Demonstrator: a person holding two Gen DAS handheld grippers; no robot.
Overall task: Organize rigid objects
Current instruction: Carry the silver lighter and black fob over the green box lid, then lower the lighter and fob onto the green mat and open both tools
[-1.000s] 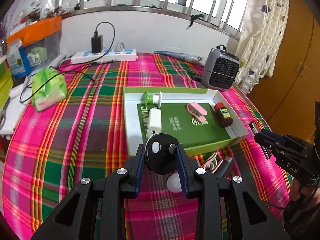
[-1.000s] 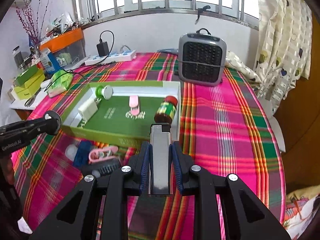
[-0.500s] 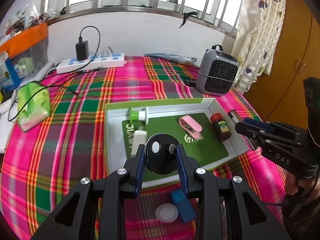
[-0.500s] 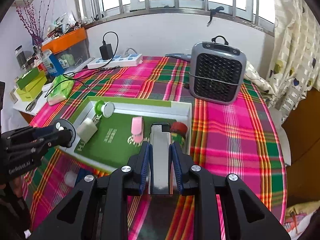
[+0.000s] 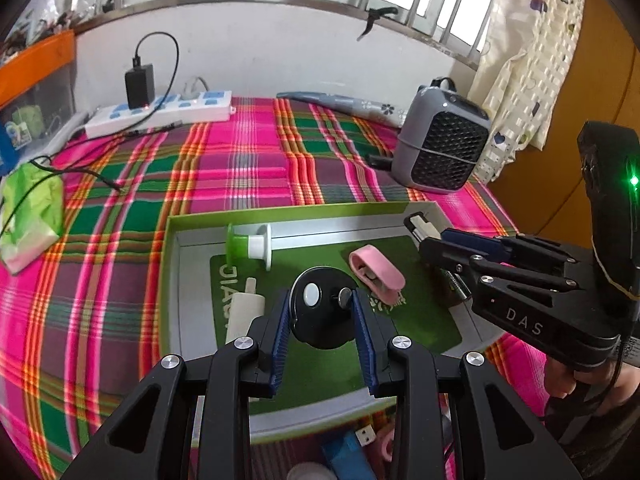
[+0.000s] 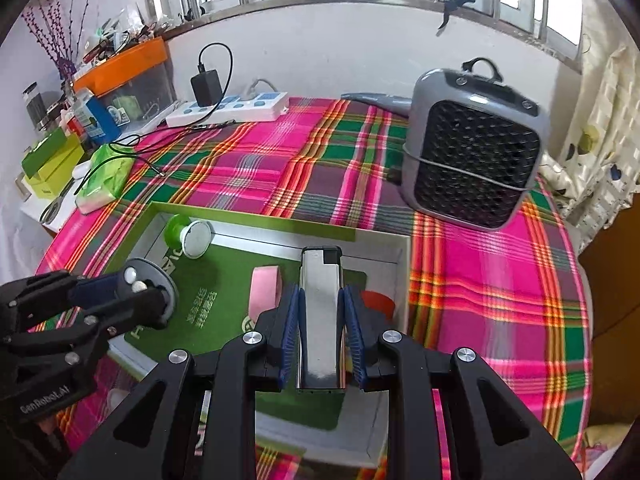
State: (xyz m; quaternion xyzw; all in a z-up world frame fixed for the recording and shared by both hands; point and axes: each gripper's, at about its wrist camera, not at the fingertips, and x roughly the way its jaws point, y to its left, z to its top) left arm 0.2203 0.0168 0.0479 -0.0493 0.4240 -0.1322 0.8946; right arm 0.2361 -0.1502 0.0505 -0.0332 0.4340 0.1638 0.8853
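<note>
My left gripper (image 5: pixel 322 316) is shut on a black round disc (image 5: pixel 320 308) and hangs over the green-lined box (image 5: pixel 176 280). My right gripper (image 6: pixel 322 312) is shut on a silver lighter (image 6: pixel 320 304), also above the box (image 6: pixel 402 264). In the box lie a green-and-white spool (image 5: pixel 250 246), a pink clip (image 5: pixel 376 270) and a white plug adapter (image 5: pixel 244 312). The right wrist view also shows the spool (image 6: pixel 188 236), the pink clip (image 6: pixel 264 288) and a red-capped bottle (image 6: pixel 378 302) partly hidden behind my fingers. The other gripper (image 5: pixel 460 248) with the lighter shows at the right of the left wrist view.
A grey heater (image 6: pixel 472 152) stands behind the box at the right. A white power strip (image 5: pixel 160 114) with a black charger lies at the back. A green tissue pack (image 5: pixel 28 212) lies left. Blue and pink small items (image 5: pixel 348 452) lie on the plaid cloth before the box.
Both grippers have moved forward over the box with their objects still held. The box and its contents now sit closer and lower in both views.
</note>
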